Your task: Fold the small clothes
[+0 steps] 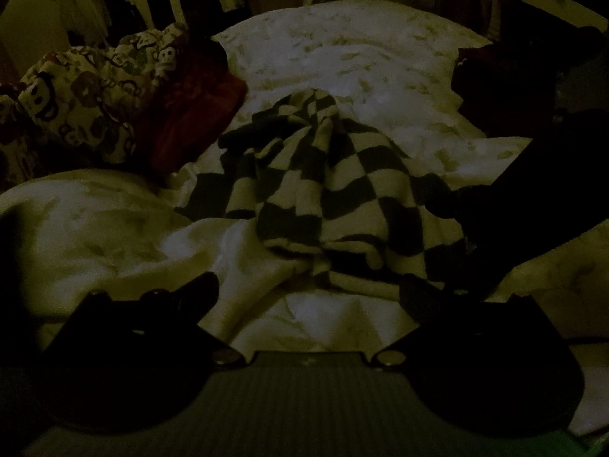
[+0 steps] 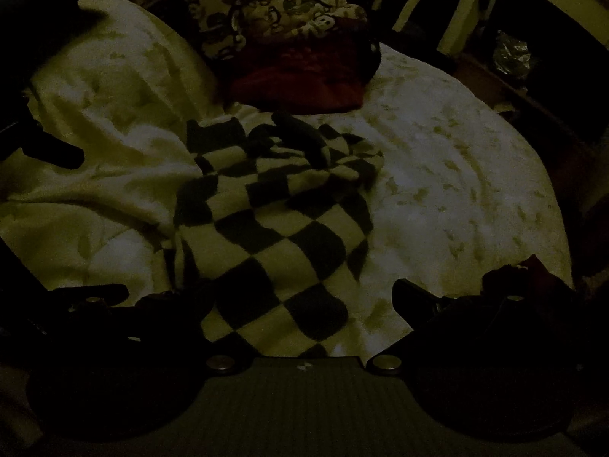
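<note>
A black-and-white checkered garment [image 1: 327,190] lies crumpled on a white bed cover [image 1: 342,57] in dim light. It also shows in the right wrist view [image 2: 274,228]. My left gripper [image 1: 308,297] is open and empty, its fingers spread just short of the garment's near edge. My right gripper [image 2: 300,304] is open and hovers over the garment's near corner. In the left wrist view the right gripper [image 1: 495,213] shows as a dark shape at the garment's right edge. In the right wrist view the left gripper [image 2: 49,152] shows at the far left.
A patterned cartoon-print cloth [image 1: 87,95] and a dark red cloth [image 1: 190,114] are piled behind the garment; they also show in the right wrist view [image 2: 274,11] [image 2: 304,76]. Dark furniture [image 2: 533,57] stands beyond the bed's edge.
</note>
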Demonstrator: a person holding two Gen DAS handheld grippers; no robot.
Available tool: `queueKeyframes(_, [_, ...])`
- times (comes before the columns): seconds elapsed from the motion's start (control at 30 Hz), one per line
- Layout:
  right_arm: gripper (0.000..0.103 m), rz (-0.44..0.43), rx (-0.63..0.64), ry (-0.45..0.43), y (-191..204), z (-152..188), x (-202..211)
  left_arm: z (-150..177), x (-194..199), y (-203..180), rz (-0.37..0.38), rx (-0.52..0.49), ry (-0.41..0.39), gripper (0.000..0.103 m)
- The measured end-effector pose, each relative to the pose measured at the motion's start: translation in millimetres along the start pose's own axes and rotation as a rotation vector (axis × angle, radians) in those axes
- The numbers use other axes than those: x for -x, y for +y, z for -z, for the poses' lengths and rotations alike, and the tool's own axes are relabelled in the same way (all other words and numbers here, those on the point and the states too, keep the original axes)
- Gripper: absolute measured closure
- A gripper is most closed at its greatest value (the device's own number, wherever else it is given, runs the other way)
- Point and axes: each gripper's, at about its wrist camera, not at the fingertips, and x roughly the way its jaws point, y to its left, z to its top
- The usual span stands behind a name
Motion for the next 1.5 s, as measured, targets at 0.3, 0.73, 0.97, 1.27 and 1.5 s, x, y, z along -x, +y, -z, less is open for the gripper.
queueKeyframes(0.3, [0.000, -0.032, -0.096, -0.054, -15, 5, 3, 5, -2, 1, 0.059, 0.046, 0.021, 0.000])
queueKeyframes(0.73, [0.000, -0.188, -0.231, -0.104, -39, 8, -31, 19, -14, 27, -0.046, -0.005, -0.059, 0.000])
queueKeyframes(0.97, [0.000, -0.296, -0.072, -0.127, 11, -8, -49, 42, -20, 34, 0.066, -0.021, -0.032, 0.001])
queueKeyframes(1.27, [0.083, -0.327, 0.022, -0.072, 39, -7, -83, 39, -26, 28, 0.086, -0.032, -0.041, 0.014])
queueKeyframes(1.5, [0.090, -0.216, -0.286, -0.291, -68, -12, -34, 31, -32, 20, 0.079, -0.033, -0.024, 0.034])
